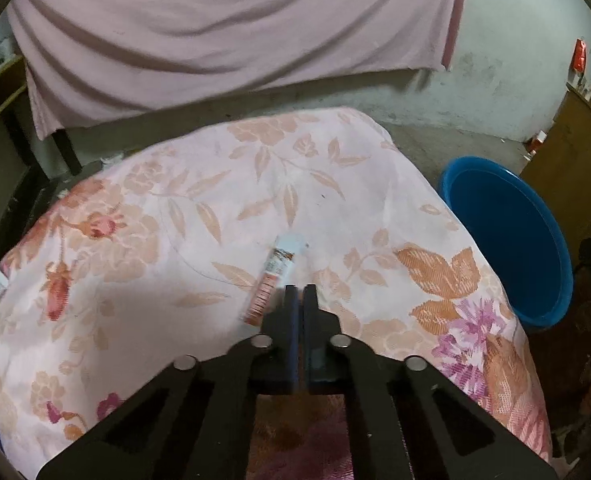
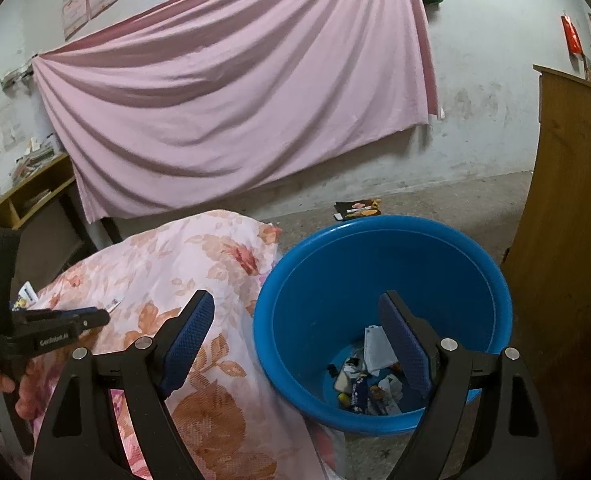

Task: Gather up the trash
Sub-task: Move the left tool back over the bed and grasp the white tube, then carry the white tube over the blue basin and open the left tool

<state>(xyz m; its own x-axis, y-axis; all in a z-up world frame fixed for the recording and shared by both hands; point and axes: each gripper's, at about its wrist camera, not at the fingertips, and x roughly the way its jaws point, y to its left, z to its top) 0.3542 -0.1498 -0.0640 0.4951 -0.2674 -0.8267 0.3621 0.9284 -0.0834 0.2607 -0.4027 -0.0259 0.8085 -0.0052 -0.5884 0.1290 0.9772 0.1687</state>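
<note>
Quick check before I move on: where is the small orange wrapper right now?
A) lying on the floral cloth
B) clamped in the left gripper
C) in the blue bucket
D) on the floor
A: the wrapper lies flat on the floral cloth, just ahead of the shut, empty left gripper, outside the bucket.

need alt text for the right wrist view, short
The open right claw hangs over a blue bucket with scraps of trash at its bottom. A floral cloth lies left of it, the left claw above the cloth, and a pink sheet covers the wall.
</note>
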